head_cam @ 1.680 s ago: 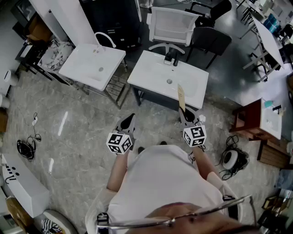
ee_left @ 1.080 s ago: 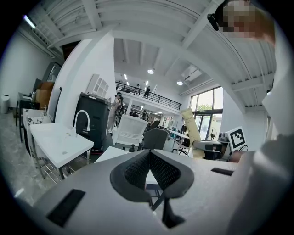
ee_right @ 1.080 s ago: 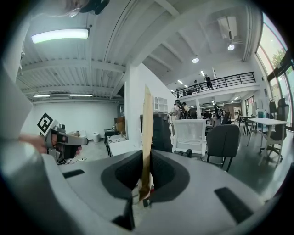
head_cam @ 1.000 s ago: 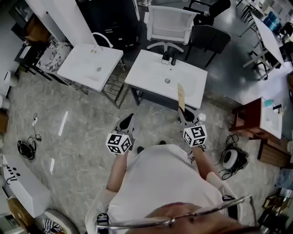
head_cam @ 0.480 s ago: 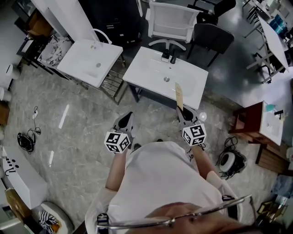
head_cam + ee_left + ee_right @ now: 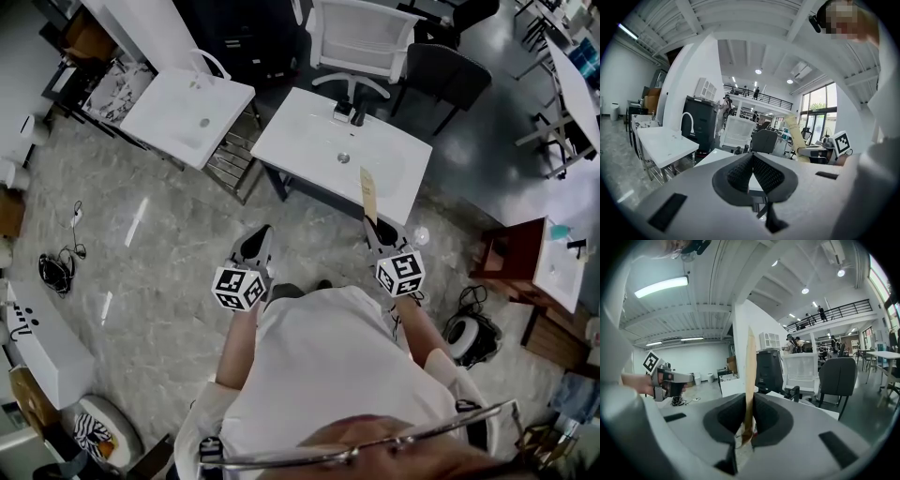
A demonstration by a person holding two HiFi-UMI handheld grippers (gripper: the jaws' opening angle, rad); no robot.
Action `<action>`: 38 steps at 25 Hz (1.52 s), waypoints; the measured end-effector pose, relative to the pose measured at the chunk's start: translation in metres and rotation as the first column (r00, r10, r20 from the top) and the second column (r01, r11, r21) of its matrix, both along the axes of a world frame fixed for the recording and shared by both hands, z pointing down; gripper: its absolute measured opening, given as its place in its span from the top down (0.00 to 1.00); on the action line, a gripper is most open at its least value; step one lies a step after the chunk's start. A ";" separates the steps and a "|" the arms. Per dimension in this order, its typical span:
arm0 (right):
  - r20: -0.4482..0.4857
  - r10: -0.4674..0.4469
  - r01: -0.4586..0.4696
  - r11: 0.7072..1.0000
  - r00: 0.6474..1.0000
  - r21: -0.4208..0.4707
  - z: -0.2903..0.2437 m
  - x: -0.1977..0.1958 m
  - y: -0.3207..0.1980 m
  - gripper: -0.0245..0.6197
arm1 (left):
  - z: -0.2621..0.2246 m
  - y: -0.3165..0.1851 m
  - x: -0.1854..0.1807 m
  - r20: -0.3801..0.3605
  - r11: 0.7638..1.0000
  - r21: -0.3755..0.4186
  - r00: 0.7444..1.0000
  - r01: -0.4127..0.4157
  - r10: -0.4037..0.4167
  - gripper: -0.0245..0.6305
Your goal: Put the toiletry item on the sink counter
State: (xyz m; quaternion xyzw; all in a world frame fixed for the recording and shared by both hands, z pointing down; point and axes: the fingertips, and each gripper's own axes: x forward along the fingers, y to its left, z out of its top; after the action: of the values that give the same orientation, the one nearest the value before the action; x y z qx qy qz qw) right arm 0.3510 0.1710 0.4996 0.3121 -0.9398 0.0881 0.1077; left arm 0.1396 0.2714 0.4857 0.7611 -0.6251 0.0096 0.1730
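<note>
Pads (image 6: 765,417) of right claw (image 6: 750,404) pinch a flat, tan, strip-shaped toiletry item (image 6: 750,366).

The flat tan toiletry item (image 6: 368,195) is a plain, pale yellow-brown. The right gripper (image 6: 373,225) and left gripper (image 6: 262,232) are light grey. Their pads (image 6: 768,175) are black with a cross-hatched texture, and their cubes (image 6: 237,288) are patterned in black-and-white squares. At twelve o'clock, the rectangular white sink counter (image 6: 300,141) is unmarked white, as is the second white basin (image 6: 169,122) at eleven. The stone floor (image 6: 159,272) is grey with pale marble veining. At seven o'clock, a bundle of fabric (image 6: 94,436) has black-and-white zebra stripes.
</note>
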 end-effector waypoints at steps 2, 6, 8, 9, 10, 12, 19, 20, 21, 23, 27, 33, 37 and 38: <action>0.003 -0.007 0.007 1.000 1.000 -0.002 0.001 -0.001 -0.003 0.90 | 0.003 -0.001 -0.001 -0.001 1.000 -0.009 1.000 0.008 -0.008 0.96; 0.005 -0.013 0.013 1.000 1.000 -0.010 0.003 -0.003 -0.010 0.90 | 0.007 -0.005 -0.002 -0.007 1.000 -0.018 1.000 0.021 -0.021 0.96; 0.003 -0.016 0.016 1.000 1.000 -0.012 0.004 -0.005 -0.014 0.90 | 0.008 -0.008 -0.004 -0.010 1.000 -0.018 1.000 0.025 -0.025 0.96; 0.002 -0.017 0.017 1.000 1.000 -0.013 0.004 -0.006 -0.017 0.90 | 0.009 -0.011 -0.006 -0.011 0.999 -0.019 1.000 0.027 -0.027 0.96; 0.000 -0.017 0.017 1.000 1.000 -0.013 0.004 -0.008 -0.020 0.90 | 0.009 -0.014 -0.007 -0.012 0.999 -0.019 1.000 0.028 -0.028 0.96; -0.007 -0.017 0.017 1.000 1.000 -0.015 0.004 -0.011 -0.027 0.90 | 0.010 -0.021 -0.011 -0.015 0.999 -0.018 0.999 0.029 -0.030 0.96; -0.031 -0.009 0.009 1.000 0.999 -0.020 0.009 -0.027 -0.050 0.90 | 0.016 -0.050 -0.030 -0.033 1.000 -0.015 0.999 0.024 -0.024 0.96; -0.034 -0.006 0.006 1.000 0.999 -0.020 0.010 -0.031 -0.055 0.90 | 0.017 -0.055 -0.034 -0.035 1.000 -0.014 0.999 0.020 -0.020 0.96; -0.037 -0.003 0.002 1.000 0.999 -0.020 0.011 -0.036 -0.059 0.90 | 0.018 -0.060 -0.040 -0.036 1.000 -0.013 0.999 0.016 -0.017 0.96; -0.042 0.005 -0.006 1.000 0.999 -0.022 0.013 -0.047 -0.068 0.90 | 0.019 -0.071 -0.051 -0.037 1.000 -0.014 0.999 0.008 -0.009 0.96; -0.051 0.021 -0.022 1.000 0.999 -0.018 0.012 -0.073 -0.091 0.90 | 0.018 -0.100 -0.080 -0.030 1.000 -0.015 1.000 -0.011 0.010 0.96; -0.074 0.055 -0.059 0.997 0.996 -0.046 0.020 -0.111 -0.121 0.90 | 0.015 -0.144 -0.121 -0.025 0.998 -0.021 0.998 -0.053 0.052 0.96; -0.093 0.086 -0.091 0.994 0.992 -0.055 0.023 -0.140 -0.141 0.90 | 0.016 -0.175 -0.150 -0.029 0.995 -0.028 0.995 -0.097 0.096 0.96; -0.098 0.096 -0.102 0.993 0.991 -0.055 0.023 -0.147 -0.146 0.90 | 0.016 -0.182 -0.158 -0.033 0.994 -0.030 0.994 -0.108 0.107 0.96</action>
State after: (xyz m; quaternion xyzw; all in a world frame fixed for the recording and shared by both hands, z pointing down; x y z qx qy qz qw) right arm 0.2043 0.0246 0.5225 0.3589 -0.9138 0.1067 0.1571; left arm -0.0180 0.0893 0.5019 0.7908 -0.5803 0.0170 0.1939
